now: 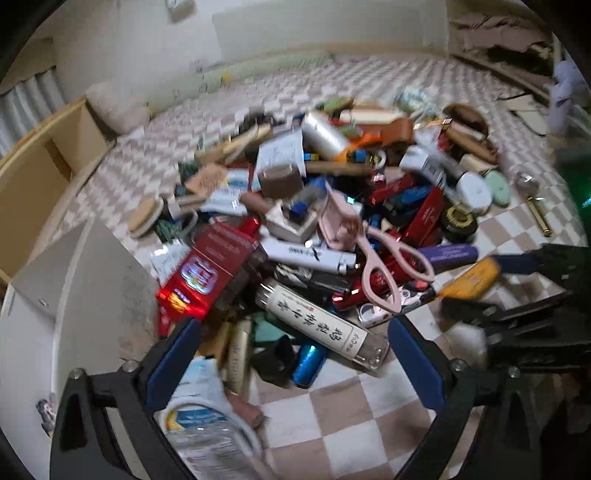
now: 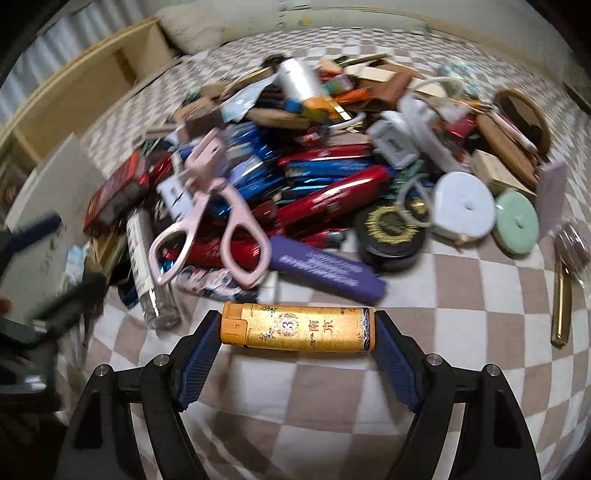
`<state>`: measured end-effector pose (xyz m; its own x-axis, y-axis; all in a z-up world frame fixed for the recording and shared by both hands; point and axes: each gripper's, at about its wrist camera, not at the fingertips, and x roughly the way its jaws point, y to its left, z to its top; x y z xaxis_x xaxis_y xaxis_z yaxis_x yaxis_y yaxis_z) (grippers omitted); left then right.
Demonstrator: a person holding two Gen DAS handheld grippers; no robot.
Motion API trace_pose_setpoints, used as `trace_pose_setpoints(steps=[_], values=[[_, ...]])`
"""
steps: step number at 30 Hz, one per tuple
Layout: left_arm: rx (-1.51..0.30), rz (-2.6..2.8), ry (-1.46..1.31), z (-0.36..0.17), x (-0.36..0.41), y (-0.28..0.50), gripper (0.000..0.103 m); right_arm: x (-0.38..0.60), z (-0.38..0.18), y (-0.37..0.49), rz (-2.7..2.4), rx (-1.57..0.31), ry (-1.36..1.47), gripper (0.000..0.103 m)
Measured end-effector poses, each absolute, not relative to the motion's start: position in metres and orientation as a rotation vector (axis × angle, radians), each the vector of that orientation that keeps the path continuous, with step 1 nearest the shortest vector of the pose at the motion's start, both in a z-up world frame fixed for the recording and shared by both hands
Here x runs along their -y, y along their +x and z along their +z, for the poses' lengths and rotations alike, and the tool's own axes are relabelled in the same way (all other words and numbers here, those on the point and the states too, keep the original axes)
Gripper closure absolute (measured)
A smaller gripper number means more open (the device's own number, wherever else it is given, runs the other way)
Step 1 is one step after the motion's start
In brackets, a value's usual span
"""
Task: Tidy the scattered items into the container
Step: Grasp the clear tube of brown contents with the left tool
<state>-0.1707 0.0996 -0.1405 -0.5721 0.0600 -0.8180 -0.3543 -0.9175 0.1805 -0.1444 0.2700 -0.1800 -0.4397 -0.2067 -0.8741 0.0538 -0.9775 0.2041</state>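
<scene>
Yellow printed plastic lighter (image 2: pixel 297 326) spans our right gripper (image 2: pixel 297 332) endwise, pads touching; it may pivot out. Left gripper (image 1: pixel 295 332) gapes empty.

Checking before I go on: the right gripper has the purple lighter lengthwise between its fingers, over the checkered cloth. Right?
Not quite: the right gripper has the yellow lighter between its fingers. The purple lighter lies beyond it at the pile's edge. The right wrist view shows it; the rest stands.

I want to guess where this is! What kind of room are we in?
Probably a bedroom at home. The junk pile sits on a checked blanket like a bed cover, with a pillow by the wall and a wooden shelf alongside.
</scene>
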Motion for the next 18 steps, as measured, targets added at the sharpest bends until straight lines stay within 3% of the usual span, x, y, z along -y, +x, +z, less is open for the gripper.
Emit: trace_pose_setpoints(steps=[2, 5, 8, 11, 13, 15, 18], values=[[-0.446, 2.521, -1.385, -0.149, -0.103, -0.177, 0.017, -0.282, -0.174, -0.145, -2.552, 0.271, 1.567, 0.022], [-0.397, 2.465, -1.446, -0.158, -0.109, -0.181, 0.018, -0.292, -0.172, -0.141, -2.566, 0.349, 1.555, 0.022], [-0.485, 2.424, -1.454, -0.166, -0.118, -0.174, 0.02, -0.299, -0.172, -0.137, -2.575, 0.394, 1.546, 0.022], [-0.466, 2.386, -1.543, -0.177, -0.119, -0.174, 0.032, -0.301, -0.172, -0.141, -2.577, 0.432, 1.553, 0.022], [-0.42, 2.392, -1.576, -0.18, -0.117, -0.177, 0.033, -0.302, -0.172, -0.143, -2.573, 0.464, 1.554, 0.022], [-0.398, 2.444, -1.579, -0.179, -0.116, -0.179, 0.053, -0.302, -0.174, -0.143, -2.571, 0.474, 1.548, 0.022], [-0.354, 2.462, -1.599, -0.181, -0.113, -0.179, 0.061, -0.297, -0.173, -0.147, -2.57, 0.441, 1.547, 0.022]])
